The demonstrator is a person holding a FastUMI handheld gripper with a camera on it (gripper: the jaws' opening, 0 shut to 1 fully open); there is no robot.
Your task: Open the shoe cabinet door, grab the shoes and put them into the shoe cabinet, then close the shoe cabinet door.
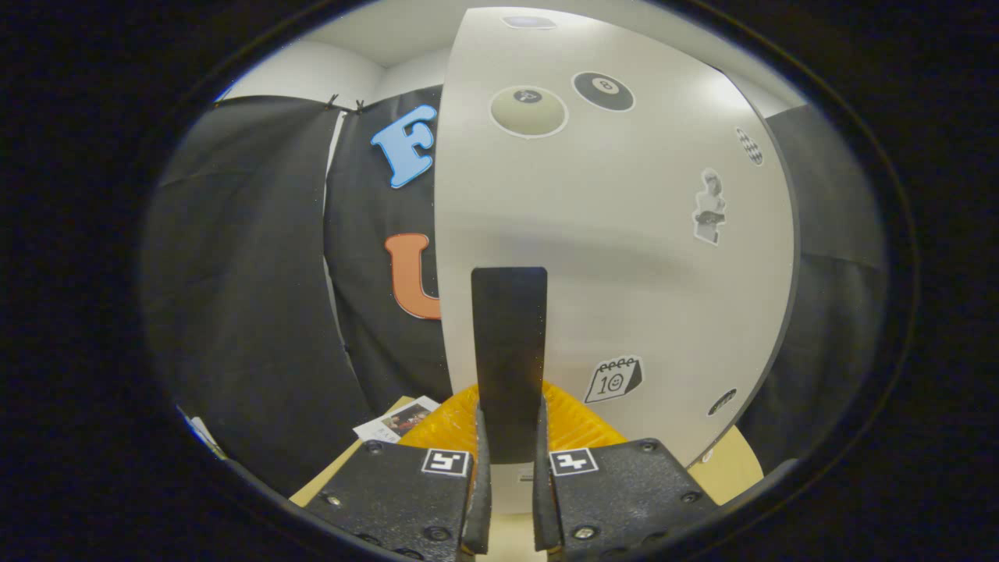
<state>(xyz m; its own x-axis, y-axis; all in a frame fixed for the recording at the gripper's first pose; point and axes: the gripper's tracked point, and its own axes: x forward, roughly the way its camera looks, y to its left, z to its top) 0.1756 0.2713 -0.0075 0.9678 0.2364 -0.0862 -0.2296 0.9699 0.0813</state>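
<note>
The white shoe cabinet door stands right ahead, with several stickers on its face. A flat black handle runs down the door's lower middle. My gripper is shut on the lower end of that handle, with both fingers pressing its sides. Something yellow-orange and ribbed shows just beyond the fingers, low behind the handle; I cannot tell what it is.
A light wooden tabletop lies under the door and fingers. A printed card rests on it to the left of the fingers. Black cloth walls close in on the left and right.
</note>
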